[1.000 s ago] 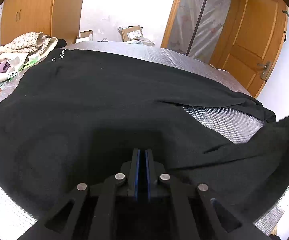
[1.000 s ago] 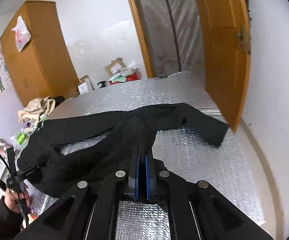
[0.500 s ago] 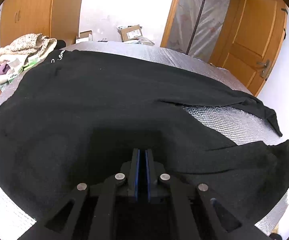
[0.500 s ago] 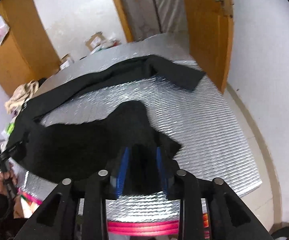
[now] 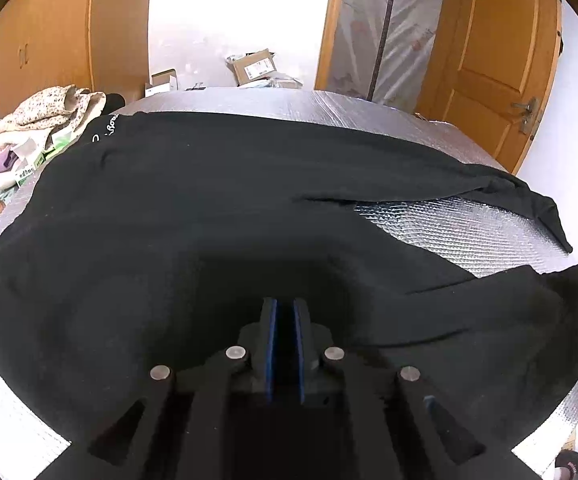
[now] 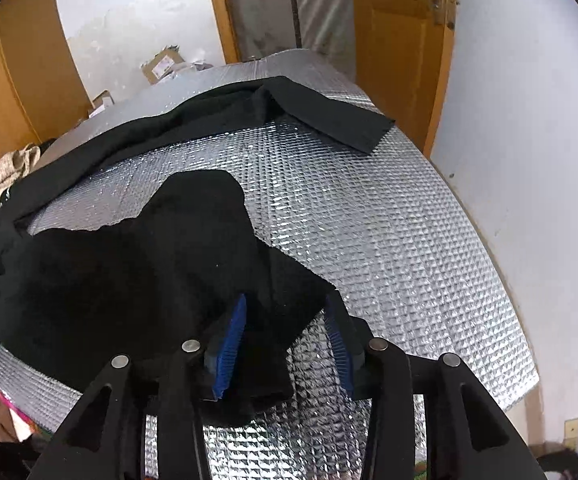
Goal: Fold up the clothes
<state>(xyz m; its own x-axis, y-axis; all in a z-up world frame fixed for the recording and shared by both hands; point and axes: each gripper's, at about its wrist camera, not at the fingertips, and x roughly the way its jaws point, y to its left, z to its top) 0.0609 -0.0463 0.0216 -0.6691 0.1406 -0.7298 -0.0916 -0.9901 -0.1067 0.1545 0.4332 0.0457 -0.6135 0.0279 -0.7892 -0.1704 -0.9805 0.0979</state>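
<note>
Garment: I have black trousers (image 5: 217, 216) spread across the silver padded table (image 6: 389, 240). The waist end lies toward my left and the two legs run out to my right.

Far leg: it lies along the back of the table and its hem (image 6: 353, 128) ends near the far right corner. Bare silver shows between it and the near leg.

Near leg: its end (image 6: 193, 240) rests flat on the table just in front of me, bunched unevenly, not square.

Right gripper (image 6: 285, 340): its jaws are opening. The blue pads (image 6: 231, 336) stand well apart, with a flap of black cloth lying loose between them. Neither pad presses on it. I read this as letting the leg drop where I want it.

Left gripper (image 5: 285, 344): the fingers are nearly together and just starting to part. Black cloth fills the view around them, so I cannot tell whether any fabric sits in the narrow gap. I judge it sits low over the seat to keep the cloth from sliding.

Surroundings: a pile of light clothes (image 5: 45, 120) sits off the far left end, and cardboard boxes (image 5: 253, 66) lie on the floor behind.

Progress: early, as I judge it. The legs are not yet laid one on the other.
</note>
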